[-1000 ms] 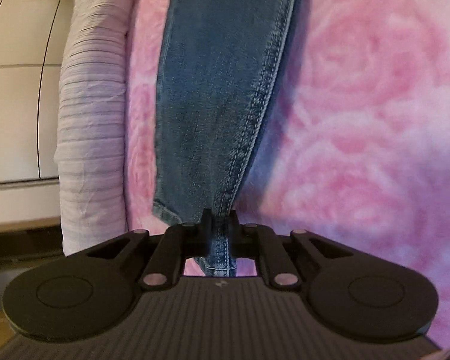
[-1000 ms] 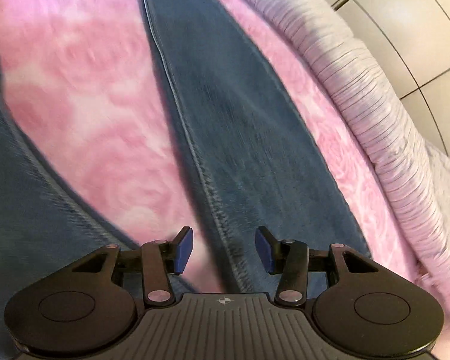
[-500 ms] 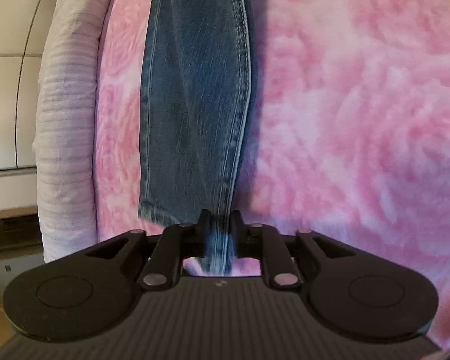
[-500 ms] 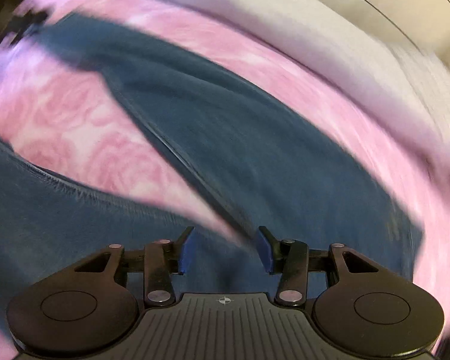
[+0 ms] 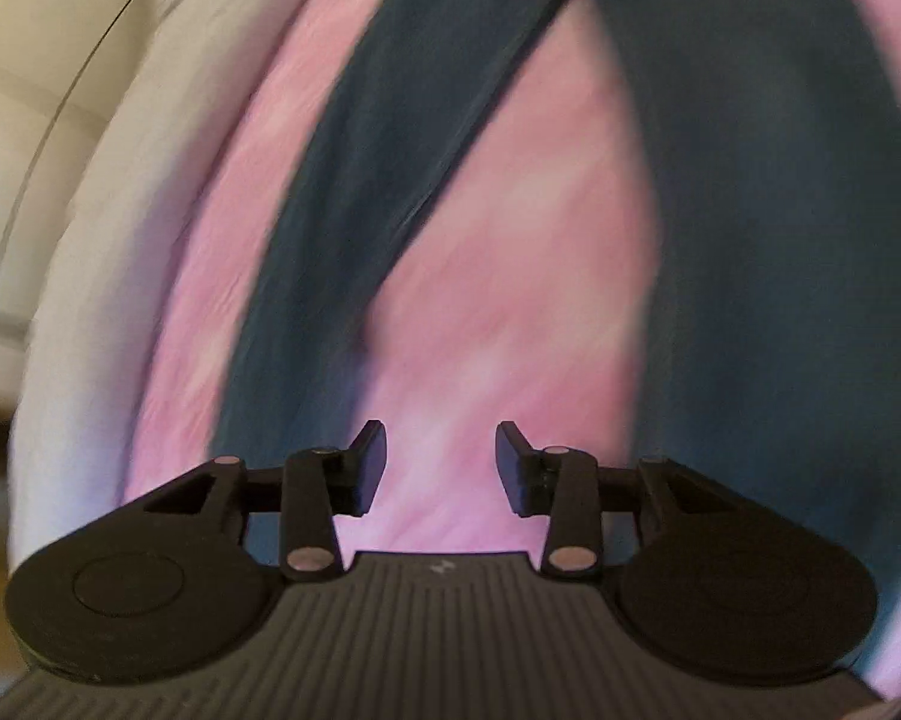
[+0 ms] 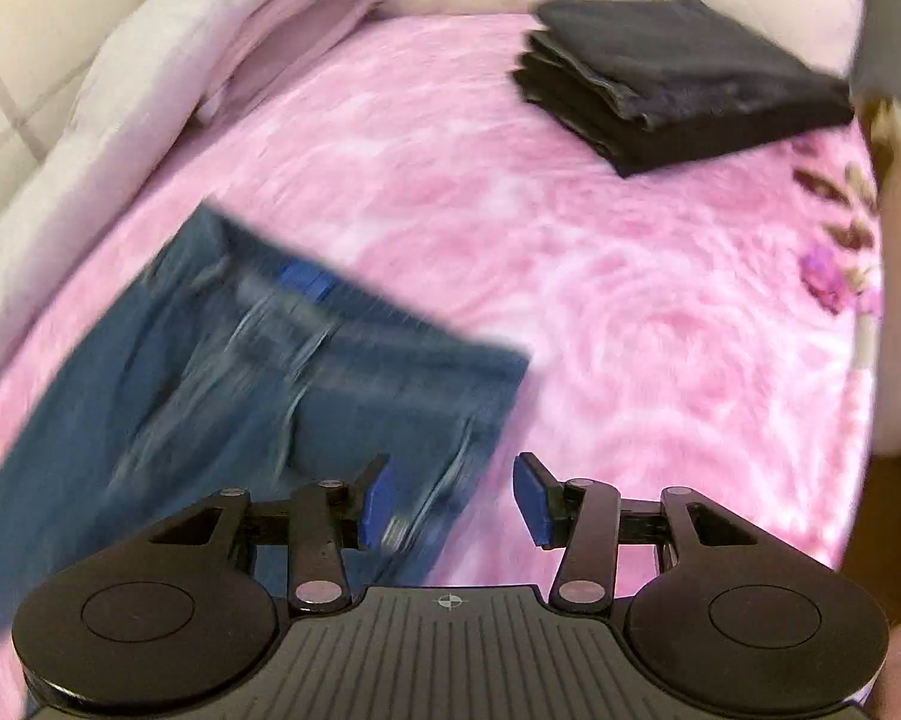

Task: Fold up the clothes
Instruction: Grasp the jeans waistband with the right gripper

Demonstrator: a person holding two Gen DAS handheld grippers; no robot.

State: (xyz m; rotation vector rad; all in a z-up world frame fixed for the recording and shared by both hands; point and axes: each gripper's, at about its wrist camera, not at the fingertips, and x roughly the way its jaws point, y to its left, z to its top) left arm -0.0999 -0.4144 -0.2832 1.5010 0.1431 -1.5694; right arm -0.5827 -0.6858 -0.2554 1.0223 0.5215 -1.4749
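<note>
1. Left gripper point(image 5: 438, 468): jaws opening, nothing between them; pink bedspread point(image 5: 498, 312) shows through the gap. The whole left view is motion-blurred, so seams and hems are hard to make out.
2. Jeans point(image 5: 768, 252): dark blue denim, two legs spreading from 12 o'clock, one running to 10 o'clock of the jaws, the other to 3 o'clock, cut off by the frame edge.
3. Right gripper point(image 6: 450, 501): jaws apart, holding nothing.
4. Jeans, waist end point(image 6: 282, 372): blurred, faded streaks, lying flat at 10 o'clock of the jaws; one corner reaches the left pad.
5. Folded dark garment point(image 6: 678, 78): stacked at 1 o'clock, well apart.
6. Pale pillow point(image 6: 168, 90): along the far edge, 11 o'clock.
</note>
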